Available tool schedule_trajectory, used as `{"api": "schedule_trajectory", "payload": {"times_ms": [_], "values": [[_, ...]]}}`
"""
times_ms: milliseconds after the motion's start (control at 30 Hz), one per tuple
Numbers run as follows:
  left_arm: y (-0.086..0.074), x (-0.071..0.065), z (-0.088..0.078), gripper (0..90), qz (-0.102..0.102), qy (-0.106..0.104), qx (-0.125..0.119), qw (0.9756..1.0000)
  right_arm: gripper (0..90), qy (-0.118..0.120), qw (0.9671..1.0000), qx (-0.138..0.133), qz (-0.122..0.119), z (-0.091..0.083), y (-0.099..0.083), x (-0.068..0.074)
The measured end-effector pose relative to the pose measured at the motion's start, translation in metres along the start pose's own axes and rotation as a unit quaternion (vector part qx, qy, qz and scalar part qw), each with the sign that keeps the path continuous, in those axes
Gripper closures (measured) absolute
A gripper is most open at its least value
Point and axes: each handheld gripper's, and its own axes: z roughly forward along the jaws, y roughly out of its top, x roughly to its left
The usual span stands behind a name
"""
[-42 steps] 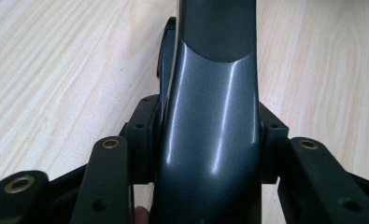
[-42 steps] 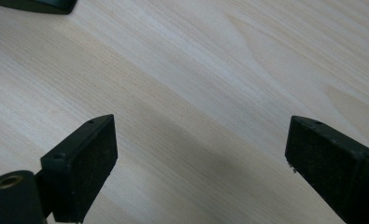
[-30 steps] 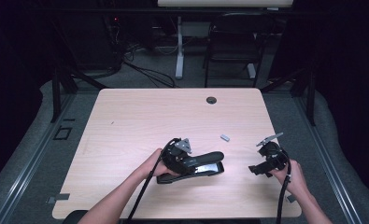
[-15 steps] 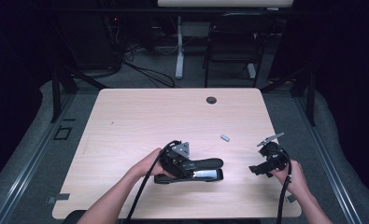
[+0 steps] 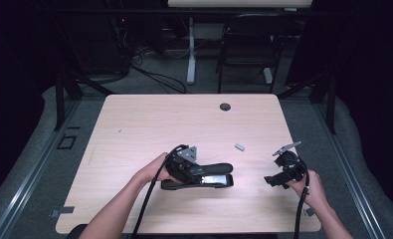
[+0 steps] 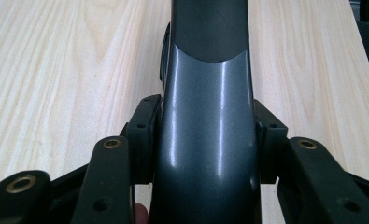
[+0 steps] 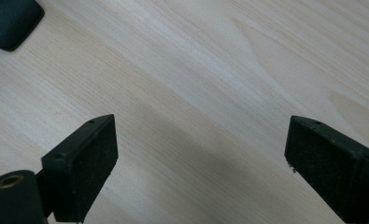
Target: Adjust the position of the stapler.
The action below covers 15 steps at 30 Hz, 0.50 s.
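Left gripper clamping both pads on a dark grey stapler lying flat on the table, near its front edge. Right gripper hovering well apart, jaws wide, holding nothing.

No legible text, label, brand, number or sign is found in any view. The dark grey stapler clamped between the left gripper pads shows a plain glossy surface, unmarked. The bench under the right gripper shows bare wood grain. The small grey piece beyond the left gripper is too small to read.
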Motion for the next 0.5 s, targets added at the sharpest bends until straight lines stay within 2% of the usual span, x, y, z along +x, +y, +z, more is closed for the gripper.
{"api": "schedule_trajectory", "payload": {"times_ms": [67, 333, 400, 433, 500], "values": [[-0.0008, 0.0000, -0.0001, 53.7, 0.002, -0.002, -0.003, 1.0000, 8.9, 0.007, 1.0000, 0.005, 0.000, 0.0002, 0.0006, 0.0005], [-0.0018, 0.0012, 0.0005, 53.5, -0.006, -0.011, -0.010, 0.9999, 8.9, 0.006, 0.9999, 0.008, -0.003, 0.0015, 0.0003, 0.0011], [-0.0022, 0.0018, 0.0011, 53.0, -0.014, -0.010, -0.013, 0.9998, 8.9, 0.007, 0.9999, 0.008, -0.003, 0.0018, 0.0005, 0.0014], [-0.0019, 0.0028, 0.0016, 52.5, -0.025, -0.012, -0.012, 0.9995, 8.9, 0.006, 0.9999, 0.008, -0.003, 0.0018, 0.0006, 0.0014], [-0.0004, 0.0047, 0.0025, 40.6, -0.047, -0.014, -0.016, 0.9986, 8.9, 0.006, 0.9999, 0.008, -0.004, 0.0018, 0.0013, 0.0011]]}}
